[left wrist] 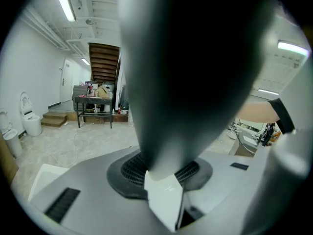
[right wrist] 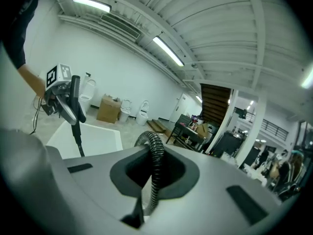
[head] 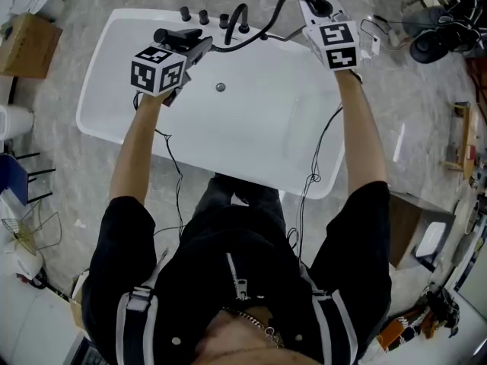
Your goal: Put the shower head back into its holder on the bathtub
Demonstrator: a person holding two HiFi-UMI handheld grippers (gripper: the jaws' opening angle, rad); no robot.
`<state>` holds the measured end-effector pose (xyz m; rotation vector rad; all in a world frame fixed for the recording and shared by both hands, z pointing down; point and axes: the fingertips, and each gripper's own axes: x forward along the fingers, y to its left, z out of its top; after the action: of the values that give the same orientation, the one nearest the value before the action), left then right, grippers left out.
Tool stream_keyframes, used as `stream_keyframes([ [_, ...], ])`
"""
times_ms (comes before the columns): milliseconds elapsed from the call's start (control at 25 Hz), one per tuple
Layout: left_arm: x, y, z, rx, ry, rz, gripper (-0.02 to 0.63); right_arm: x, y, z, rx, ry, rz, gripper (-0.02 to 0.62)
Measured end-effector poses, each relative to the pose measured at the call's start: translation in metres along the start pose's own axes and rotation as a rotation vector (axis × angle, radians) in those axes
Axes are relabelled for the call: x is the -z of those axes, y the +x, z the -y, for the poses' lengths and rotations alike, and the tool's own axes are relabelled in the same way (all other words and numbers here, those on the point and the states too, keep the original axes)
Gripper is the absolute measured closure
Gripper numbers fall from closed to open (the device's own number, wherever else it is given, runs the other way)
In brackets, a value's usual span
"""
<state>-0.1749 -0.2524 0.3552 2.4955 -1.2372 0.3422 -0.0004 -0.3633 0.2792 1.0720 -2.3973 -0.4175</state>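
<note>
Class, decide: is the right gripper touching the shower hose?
Touching. In the right gripper view, the right gripper has its jaws closed on the ribbed shower hose, which runs down between them.

I see a plain white bathtub [head: 251, 139] on a floor [head: 411, 90] mottled grey and off-white. The shower head [head: 181, 36] is black, as are the ribbed hose [right wrist: 155, 163], the spout [head: 237, 15] and the knobs [head: 203, 15] along the tub's far edge. My left gripper [head: 199, 46] and right gripper [head: 313, 4] carry white cubes printed with black square markers. A cardboard box [head: 27, 44] beyond the tub's far left corner is brown.
</note>
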Motion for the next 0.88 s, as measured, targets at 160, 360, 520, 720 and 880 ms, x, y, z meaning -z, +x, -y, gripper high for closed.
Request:
stream_keyframes([
  [160,0.009,0.003,-0.001,-0.005,-0.008,-0.021,0.465,0.025,0.013,-0.017,-0.046,0.013,-0.049,0.586],
  [360,0.015,0.004,-0.004,-0.001,-0.008,-0.029,0.465,0.031,0.014,-0.012,-0.030,0.047,-0.046,0.586],
  [520,0.023,0.007,-0.007,0.002,0.010,-0.051,0.465,0.022,0.009,-0.012,-0.038,-0.012,-0.052,0.586],
  [720,0.019,0.015,0.004,0.013,0.031,-0.056,0.465,-0.005,0.007,0.003,-0.023,-0.062,-0.021,0.586],
  [880,0.015,0.021,0.011,0.024,0.044,-0.060,0.465,-0.025,0.016,0.009,-0.027,-0.080,0.010,0.586],
])
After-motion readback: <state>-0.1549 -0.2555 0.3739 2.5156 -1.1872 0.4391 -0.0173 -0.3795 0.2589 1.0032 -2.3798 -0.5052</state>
